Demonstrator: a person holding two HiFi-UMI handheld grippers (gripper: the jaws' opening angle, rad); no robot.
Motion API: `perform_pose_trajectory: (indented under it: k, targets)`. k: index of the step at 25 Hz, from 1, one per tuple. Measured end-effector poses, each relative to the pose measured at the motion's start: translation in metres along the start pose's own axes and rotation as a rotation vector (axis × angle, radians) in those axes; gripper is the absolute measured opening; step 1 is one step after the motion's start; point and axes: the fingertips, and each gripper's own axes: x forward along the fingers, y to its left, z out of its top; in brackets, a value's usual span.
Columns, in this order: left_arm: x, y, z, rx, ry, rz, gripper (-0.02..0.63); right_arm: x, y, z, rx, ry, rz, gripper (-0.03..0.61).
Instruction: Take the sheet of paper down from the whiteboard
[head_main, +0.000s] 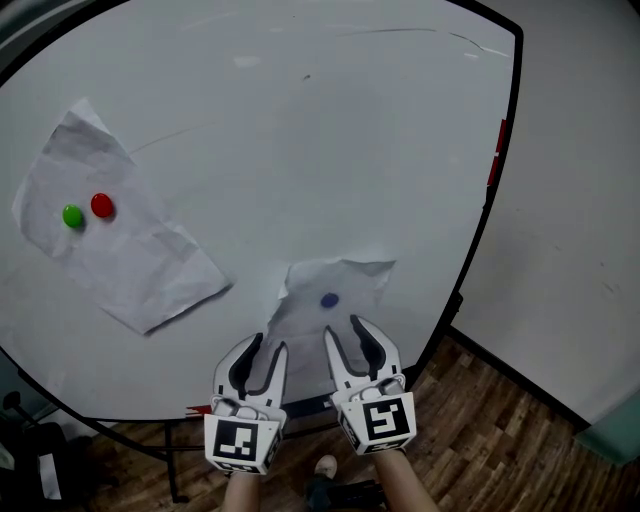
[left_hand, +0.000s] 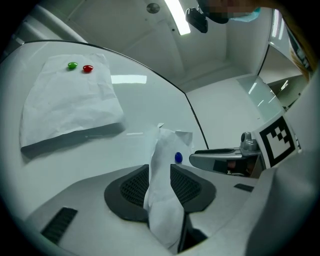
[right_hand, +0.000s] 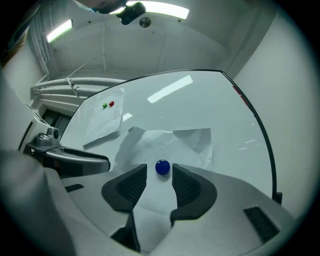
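Note:
A crumpled white sheet of paper (head_main: 340, 278) hangs low on the whiteboard (head_main: 300, 140), pinned by a blue magnet (head_main: 329, 299). My left gripper (head_main: 268, 346) is shut on the sheet's lifted left edge; in the left gripper view a fold of the paper (left_hand: 162, 200) fills the gap between the pads of the gripper (left_hand: 160, 172). My right gripper (head_main: 344, 328) is open just below the magnet. In the right gripper view the blue magnet (right_hand: 162, 167) sits right between the fingertips of the gripper (right_hand: 160, 172), over the sheet (right_hand: 170, 142).
A second, larger sheet (head_main: 120, 245) is pinned higher on the left by a green magnet (head_main: 72, 215) and a red magnet (head_main: 102, 206). The board's black frame (head_main: 500, 200) runs down the right, with a wall beyond. Wooden floor (head_main: 500, 440) lies below.

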Motion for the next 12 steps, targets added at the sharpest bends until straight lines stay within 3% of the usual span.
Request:
perform_pose_trajectory:
  k: [12]
  targets:
    - [0.026,0.001,0.021,0.029,-0.066,0.002,0.129,0.035,-0.004,0.007,-0.027,-0.081,0.002,0.166]
